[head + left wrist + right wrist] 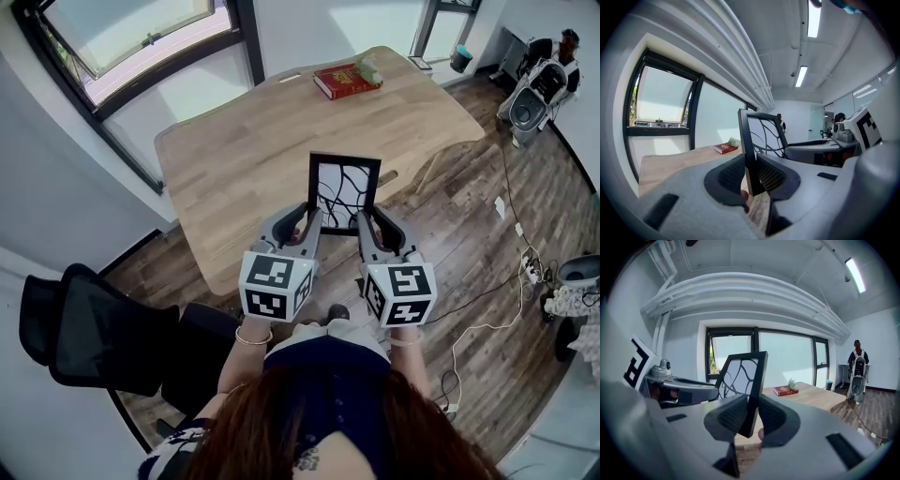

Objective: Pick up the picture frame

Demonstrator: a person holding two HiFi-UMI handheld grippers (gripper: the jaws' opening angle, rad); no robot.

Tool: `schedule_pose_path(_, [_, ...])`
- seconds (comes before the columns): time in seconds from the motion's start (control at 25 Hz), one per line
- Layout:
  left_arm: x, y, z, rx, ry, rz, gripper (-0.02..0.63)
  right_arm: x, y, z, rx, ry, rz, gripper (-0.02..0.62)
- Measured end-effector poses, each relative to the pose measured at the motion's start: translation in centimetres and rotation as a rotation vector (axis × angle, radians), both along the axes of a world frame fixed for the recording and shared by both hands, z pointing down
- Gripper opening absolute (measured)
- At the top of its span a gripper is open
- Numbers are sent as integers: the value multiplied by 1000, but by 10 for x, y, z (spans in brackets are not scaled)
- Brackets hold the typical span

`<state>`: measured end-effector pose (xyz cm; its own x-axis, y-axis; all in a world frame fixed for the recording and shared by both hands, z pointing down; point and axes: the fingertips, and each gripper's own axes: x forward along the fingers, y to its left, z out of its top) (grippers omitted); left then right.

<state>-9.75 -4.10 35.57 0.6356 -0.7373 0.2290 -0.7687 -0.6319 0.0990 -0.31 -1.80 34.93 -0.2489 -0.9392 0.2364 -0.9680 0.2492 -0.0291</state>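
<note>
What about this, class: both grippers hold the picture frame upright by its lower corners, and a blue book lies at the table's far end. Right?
The book is red, not blue; the head view shows it at the far end of the table. The left gripper and right gripper do hold the picture frame upright by its lower corners.

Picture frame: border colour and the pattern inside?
The picture frame has a black border and a white panel crossed by curving black lines. Head view shows it best.

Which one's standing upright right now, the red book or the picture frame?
The picture frame: black-edged, held upright with the left gripper and right gripper shut on its side edges. The red book lies flat at the far end of the table.
</note>
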Motion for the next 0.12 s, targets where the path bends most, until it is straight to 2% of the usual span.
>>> schedule_pose_path(0.12, [5,-1,0,-2,-1,-3,91,5,-1,-1,1,1,-2,77])
